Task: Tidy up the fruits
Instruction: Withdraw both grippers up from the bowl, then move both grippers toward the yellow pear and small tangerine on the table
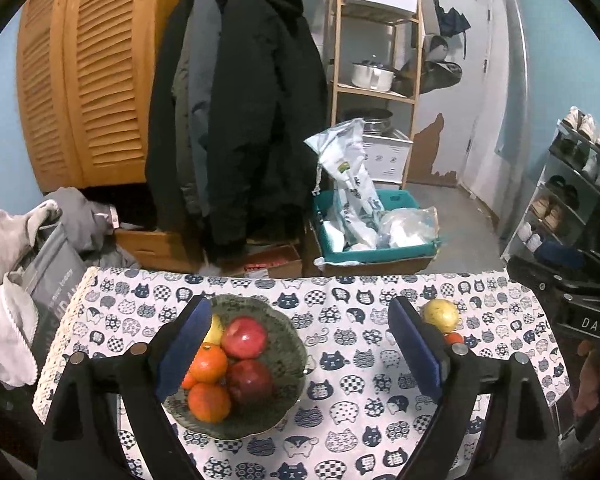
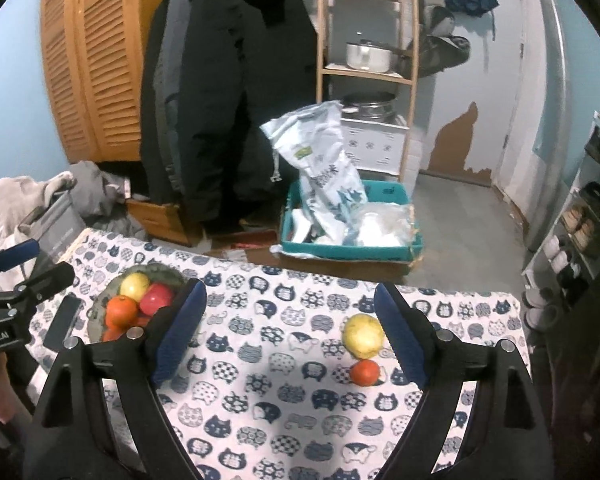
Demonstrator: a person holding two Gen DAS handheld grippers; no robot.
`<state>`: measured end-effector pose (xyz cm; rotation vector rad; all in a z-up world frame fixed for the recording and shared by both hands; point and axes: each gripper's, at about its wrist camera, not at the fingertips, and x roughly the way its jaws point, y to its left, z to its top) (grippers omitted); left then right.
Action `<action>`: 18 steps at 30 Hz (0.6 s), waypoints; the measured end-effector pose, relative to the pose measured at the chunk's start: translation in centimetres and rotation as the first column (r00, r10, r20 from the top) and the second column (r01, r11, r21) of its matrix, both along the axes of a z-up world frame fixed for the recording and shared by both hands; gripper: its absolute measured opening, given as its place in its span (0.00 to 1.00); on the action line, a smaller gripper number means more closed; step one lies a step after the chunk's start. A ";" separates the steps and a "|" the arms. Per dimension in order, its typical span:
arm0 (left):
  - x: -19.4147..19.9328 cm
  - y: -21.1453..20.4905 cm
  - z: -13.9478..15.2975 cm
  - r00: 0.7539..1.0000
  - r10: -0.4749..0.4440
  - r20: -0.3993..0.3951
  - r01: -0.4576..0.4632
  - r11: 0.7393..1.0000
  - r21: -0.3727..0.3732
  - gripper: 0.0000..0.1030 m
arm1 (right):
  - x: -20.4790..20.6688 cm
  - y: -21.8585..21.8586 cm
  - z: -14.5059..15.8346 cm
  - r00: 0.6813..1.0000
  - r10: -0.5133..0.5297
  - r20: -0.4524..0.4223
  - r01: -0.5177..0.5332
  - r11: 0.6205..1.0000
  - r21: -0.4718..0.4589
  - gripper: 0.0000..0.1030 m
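A grey-green bowl on the cat-print tablecloth holds two red apples, several oranges and a yellow fruit. My left gripper hovers above it, open, with nothing pressed between its blue pads. Off to the right on the cloth lie a yellow pear and a small orange. My right gripper stands open above the cloth, its right finger just beside those two fruits, touching neither. The bowl shows at the left in the right wrist view.
A dark phone lies on the cloth left of the bowl. Behind the table are hanging coats, a teal crate of bags and a wooden shelf. Laundry is piled at the left, a shoe rack at the right.
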<state>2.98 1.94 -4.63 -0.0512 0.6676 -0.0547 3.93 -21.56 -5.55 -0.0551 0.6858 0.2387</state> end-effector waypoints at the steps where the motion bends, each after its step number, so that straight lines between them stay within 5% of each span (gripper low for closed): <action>1: 0.1 -0.5 0.1 1.000 -0.005 0.000 0.005 1.000 0.001 0.89 | 0.0 -0.5 0.0 1.000 -0.006 -0.002 0.006 1.000 0.003 0.83; 18: 2.4 -6.9 -0.8 0.995 -0.092 -0.028 0.094 0.993 0.067 0.92 | 0.7 -7.0 -2.8 0.991 -0.113 -0.072 0.114 0.993 0.010 0.83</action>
